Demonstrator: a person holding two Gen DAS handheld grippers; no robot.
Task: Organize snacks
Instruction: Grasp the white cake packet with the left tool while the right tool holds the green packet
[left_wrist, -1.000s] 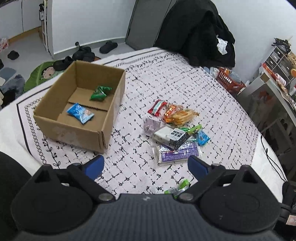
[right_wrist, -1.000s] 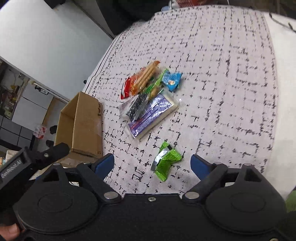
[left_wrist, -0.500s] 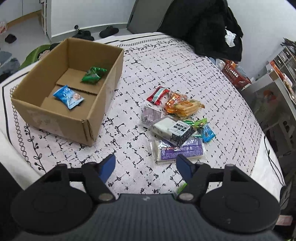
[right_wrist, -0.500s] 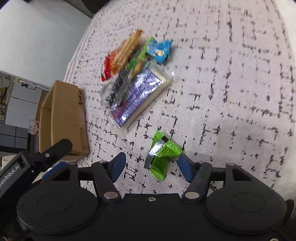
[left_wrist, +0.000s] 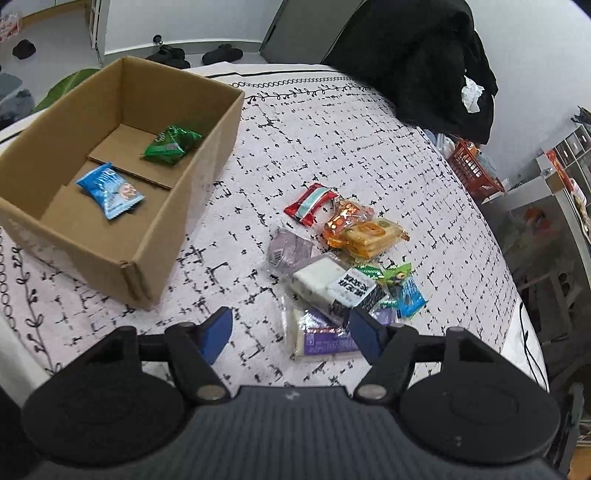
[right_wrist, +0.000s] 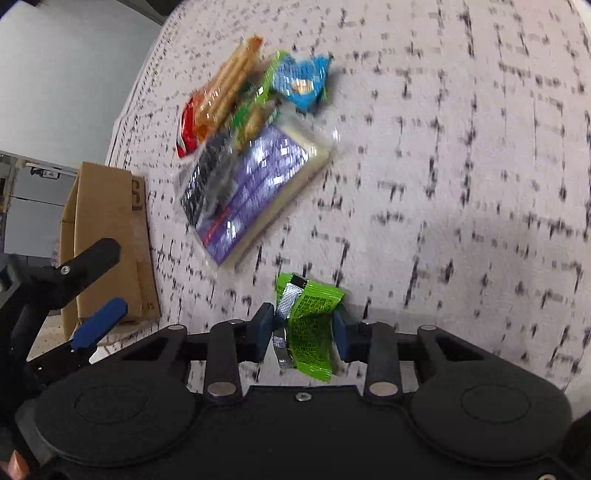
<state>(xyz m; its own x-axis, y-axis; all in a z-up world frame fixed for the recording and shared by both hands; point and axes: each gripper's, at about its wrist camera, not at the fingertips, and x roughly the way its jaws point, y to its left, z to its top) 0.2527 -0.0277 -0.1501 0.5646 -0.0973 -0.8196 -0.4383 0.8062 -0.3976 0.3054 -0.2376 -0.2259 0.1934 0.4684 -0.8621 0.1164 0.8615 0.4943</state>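
Observation:
A green snack packet (right_wrist: 310, 321) lies on the patterned cloth (right_wrist: 443, 184) between the jaws of my right gripper (right_wrist: 303, 326). The jaws are closing and both pads touch its sides. My left gripper (left_wrist: 290, 325) hangs open just above the near end of the snack pile, nothing between its fingers; a purple pack (left_wrist: 325, 339) lies beneath. The pile also holds a white-and-black pack (left_wrist: 336, 284), orange crackers (left_wrist: 365, 232) and a red packet (left_wrist: 310, 203). A cardboard box (left_wrist: 207, 155) at left holds a blue packet (left_wrist: 110, 190) and a dark green packet (left_wrist: 171, 144).
A black coat (left_wrist: 413, 55) hangs past the far edge of the cloth. An orange basket (left_wrist: 474, 166) and shelves (left_wrist: 554, 177) stand at right, shoes (left_wrist: 166, 55) on the floor behind the box. In the right wrist view the box (right_wrist: 110, 229) and left fingers (right_wrist: 99, 321) sit at left.
Both grippers have sunk toward the cloth. The right jaws have narrowed from wide open onto the green packet. The left jaws narrowed and came closer to the pile.

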